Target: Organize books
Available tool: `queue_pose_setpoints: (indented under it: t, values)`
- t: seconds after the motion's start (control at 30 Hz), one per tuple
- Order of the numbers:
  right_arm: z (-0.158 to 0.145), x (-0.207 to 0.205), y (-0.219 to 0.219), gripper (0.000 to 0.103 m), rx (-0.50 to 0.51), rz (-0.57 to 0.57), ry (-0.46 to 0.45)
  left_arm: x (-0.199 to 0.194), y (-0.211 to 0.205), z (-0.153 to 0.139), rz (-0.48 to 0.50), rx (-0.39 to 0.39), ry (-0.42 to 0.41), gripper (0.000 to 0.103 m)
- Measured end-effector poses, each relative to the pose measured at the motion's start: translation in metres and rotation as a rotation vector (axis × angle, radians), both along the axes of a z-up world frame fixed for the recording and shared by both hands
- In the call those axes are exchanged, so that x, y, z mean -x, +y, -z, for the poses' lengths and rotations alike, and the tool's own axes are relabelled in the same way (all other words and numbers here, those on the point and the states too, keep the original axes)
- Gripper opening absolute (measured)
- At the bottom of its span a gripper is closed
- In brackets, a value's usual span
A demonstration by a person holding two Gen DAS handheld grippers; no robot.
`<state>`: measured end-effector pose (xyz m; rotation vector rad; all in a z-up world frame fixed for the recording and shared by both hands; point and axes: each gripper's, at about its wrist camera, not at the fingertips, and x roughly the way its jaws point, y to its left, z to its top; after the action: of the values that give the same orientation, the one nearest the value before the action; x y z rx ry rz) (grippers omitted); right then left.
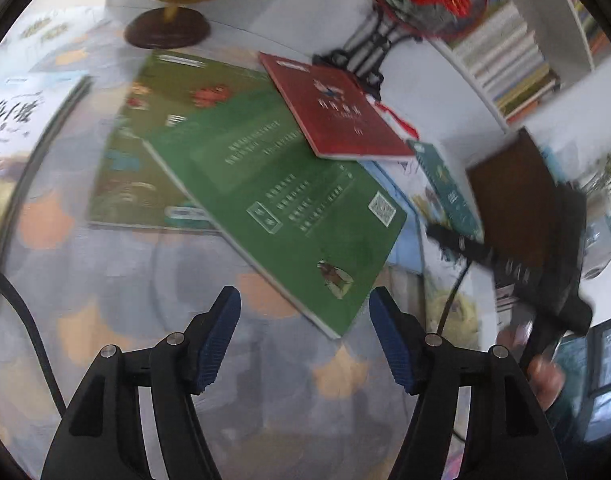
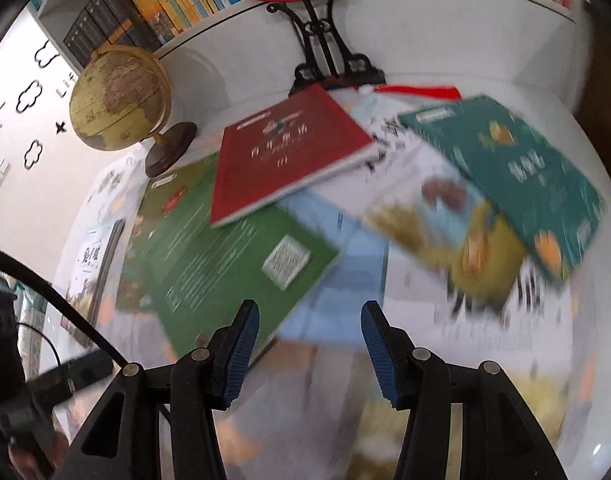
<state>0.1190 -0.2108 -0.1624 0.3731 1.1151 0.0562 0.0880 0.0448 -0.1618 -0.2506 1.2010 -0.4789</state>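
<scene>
Both grippers hang over the desk (image 2: 545,92) with nothing between their blue pads; the left gripper (image 1: 305,334) stands wide apart, the right gripper (image 2: 310,354) parted too. Ahead of the left gripper lies the green book (image 1: 277,196), its near corner just beyond the fingertips, with the red book (image 1: 337,108) overlapping its far edge; ahead and to the right of the right gripper sits the teal book (image 2: 517,172), and a globe (image 2: 119,98) stands far off to its left.

The white book (image 1: 9,116) at the left shows large black Chinese characters; the green book (image 1: 289,216) bears a QR code.
</scene>
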Motion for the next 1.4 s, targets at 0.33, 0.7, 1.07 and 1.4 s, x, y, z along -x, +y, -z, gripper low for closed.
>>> queue_pose_setpoints:
  t: [0.33,0.7,1.07,1.4]
  values:
    - [0.033,-0.053,0.016,0.051,0.061,-0.157,-0.002,-0.01,-0.026,0.036,-0.074,-0.064,0.03,0.065]
    - [0.032,-0.002,0.014,0.051,-0.115,-0.262,0.053,0.031,-0.011,0.038,-0.011,-0.074,0.045,0.066]
    - [0.051,0.097,0.027,0.043,-0.322,-0.301,0.158,0.1,0.035,0.036,-0.009,-0.07,0.104,0.069]
    - [0.052,0.064,0.041,0.035,-0.204,-0.271,0.041,0.087,0.015,0.041,-0.037,-0.13,0.063,0.074]
